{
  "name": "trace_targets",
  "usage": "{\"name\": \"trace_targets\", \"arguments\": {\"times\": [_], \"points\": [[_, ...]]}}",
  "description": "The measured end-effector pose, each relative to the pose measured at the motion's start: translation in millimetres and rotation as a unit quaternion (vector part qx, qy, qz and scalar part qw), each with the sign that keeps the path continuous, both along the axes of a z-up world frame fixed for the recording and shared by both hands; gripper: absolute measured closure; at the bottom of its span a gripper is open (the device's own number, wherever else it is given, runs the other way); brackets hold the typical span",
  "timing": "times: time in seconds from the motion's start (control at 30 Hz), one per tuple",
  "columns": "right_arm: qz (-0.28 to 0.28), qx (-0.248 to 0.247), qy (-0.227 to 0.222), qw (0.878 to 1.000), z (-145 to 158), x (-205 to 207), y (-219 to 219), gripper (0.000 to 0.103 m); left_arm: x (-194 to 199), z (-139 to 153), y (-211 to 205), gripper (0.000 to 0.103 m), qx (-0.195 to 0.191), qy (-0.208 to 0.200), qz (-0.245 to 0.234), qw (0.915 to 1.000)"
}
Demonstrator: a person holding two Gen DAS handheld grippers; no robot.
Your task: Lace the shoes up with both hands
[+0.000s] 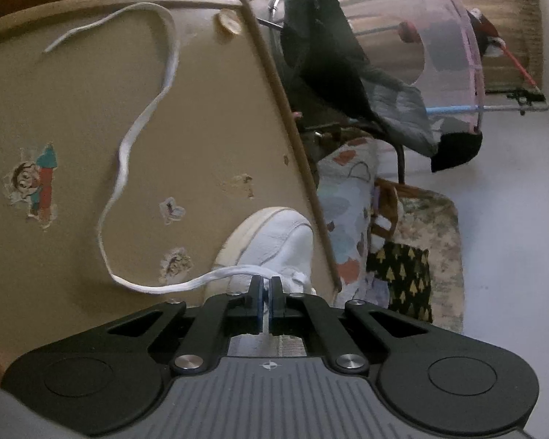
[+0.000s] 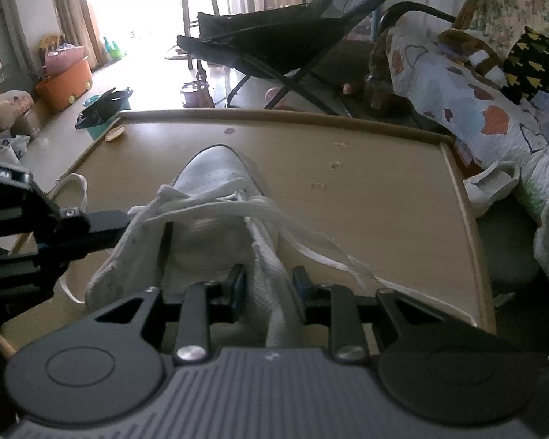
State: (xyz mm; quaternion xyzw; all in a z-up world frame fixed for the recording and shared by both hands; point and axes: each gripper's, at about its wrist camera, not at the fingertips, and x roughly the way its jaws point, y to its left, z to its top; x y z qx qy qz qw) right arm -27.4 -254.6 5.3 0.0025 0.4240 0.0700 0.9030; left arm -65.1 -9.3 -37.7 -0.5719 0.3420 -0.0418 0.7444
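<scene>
Shoe direction: we see the white sneaker (image 2: 216, 197) lying on the tan worktop (image 2: 384, 190), its long axis running away from our right gripper (image 2: 269, 283), toe toward the worktop's far edge and collar nearest us.
Count: we count one sneaker on the worktop, one white shoelace (image 1: 128, 146), two grippers; a second pale shoe (image 2: 494, 183) rests off the worktop's right edge by the patterned quilt (image 2: 475, 109).
Lace path: from the sneaker's eyelets it runs out in a long loose curve over the worktop, its free tip near the far edge.
Left gripper (image 1: 266, 285): its fingers are pressed together on the shoelace just beside the sneaker's side.
Right gripper: its fingers straddle the sneaker's right collar wall; we cannot tell whether the pads press it.
Between grippers: the sneaker sits between them, the left gripper reaching in from its left flank.
</scene>
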Motion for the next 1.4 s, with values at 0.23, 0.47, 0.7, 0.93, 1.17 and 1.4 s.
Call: {"name": "trace_targets", "arguments": {"times": [0.23, 0.47, 0.7, 0.93, 1.17, 1.4], "points": [[0.003, -0.006, -0.002, 1.0, 0, -1, 1, 0.076, 0, 4, 7, 0.101, 0.027, -0.01, -0.017, 0.9994], [0.002, -0.015, -0.004, 1.0, 1, -3, 5, 0.076, 7, 22, 2, 0.1, 0.133, -0.047, -0.083, 0.9866], [0.007, -0.039, -0.008, 0.999, 2, -3, 12, 0.076, 16, 26, 9, 0.1, 0.19, -0.083, -0.124, 0.9705], [0.009, -0.051, -0.011, 0.999, 2, -4, 16, 0.075, 17, 25, 8, 0.099, 0.231, -0.109, -0.147, 0.9557], [-0.009, -0.066, -0.009, 0.998, 2, -5, 23, 0.075, 17, 30, 8, 0.099, 0.259, -0.124, -0.161, 0.9443], [-0.018, -0.076, -0.006, 0.997, 3, -3, 25, 0.074, 22, 21, 10, 0.099, 0.258, -0.118, -0.163, 0.9448]]}}
